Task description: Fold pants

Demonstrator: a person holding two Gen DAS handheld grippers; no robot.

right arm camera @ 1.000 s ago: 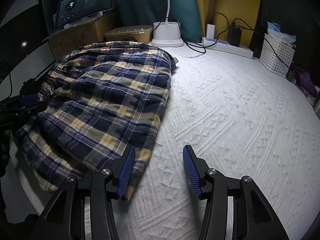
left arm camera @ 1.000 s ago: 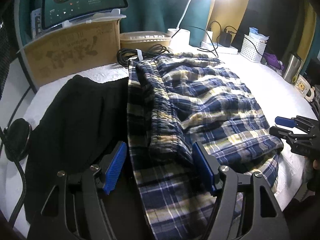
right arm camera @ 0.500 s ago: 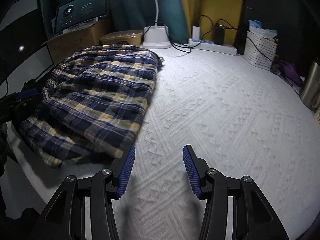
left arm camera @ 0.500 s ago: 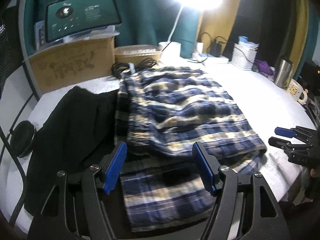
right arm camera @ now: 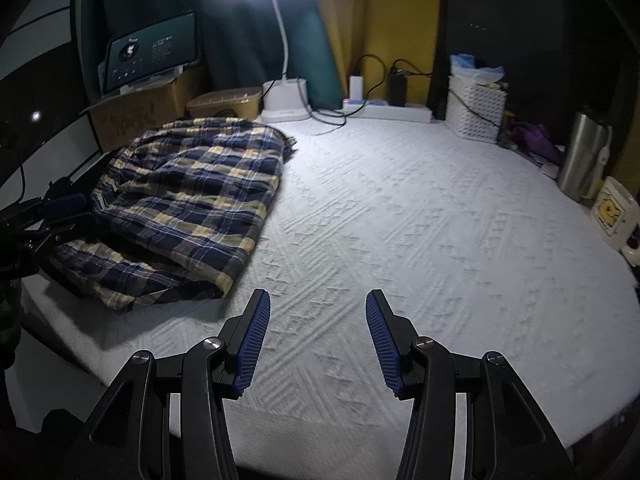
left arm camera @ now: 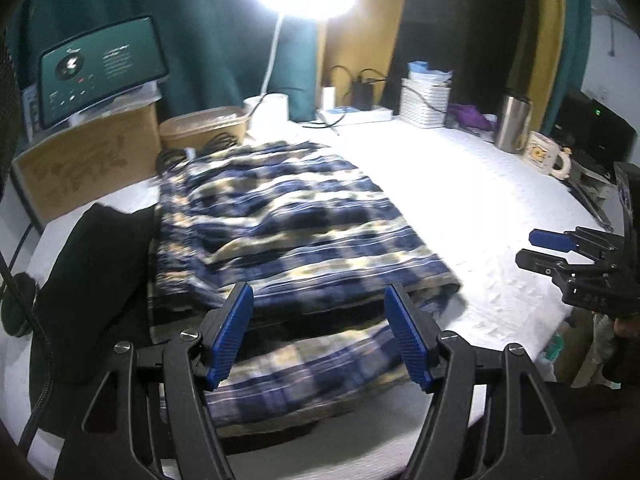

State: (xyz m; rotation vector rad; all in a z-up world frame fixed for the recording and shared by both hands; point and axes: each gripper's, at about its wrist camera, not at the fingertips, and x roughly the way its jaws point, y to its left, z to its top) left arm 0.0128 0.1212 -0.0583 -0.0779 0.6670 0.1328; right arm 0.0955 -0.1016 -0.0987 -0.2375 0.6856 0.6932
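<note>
The blue and yellow plaid pants lie folded in layers on the white textured table cover, and also show at the left in the right wrist view. My left gripper is open and empty, raised just in front of the pants' near edge. My right gripper is open and empty above bare cover, to the right of the pants. It also shows at the right edge of the left wrist view.
A black garment lies left of the pants. At the back stand a cardboard box with a screen, a lamp, a power strip and a white basket. A steel tumbler and a mug stand at the right.
Both grippers have pulled back and up from the pants, still open. The pants look smaller and farther in both views and lie still.
</note>
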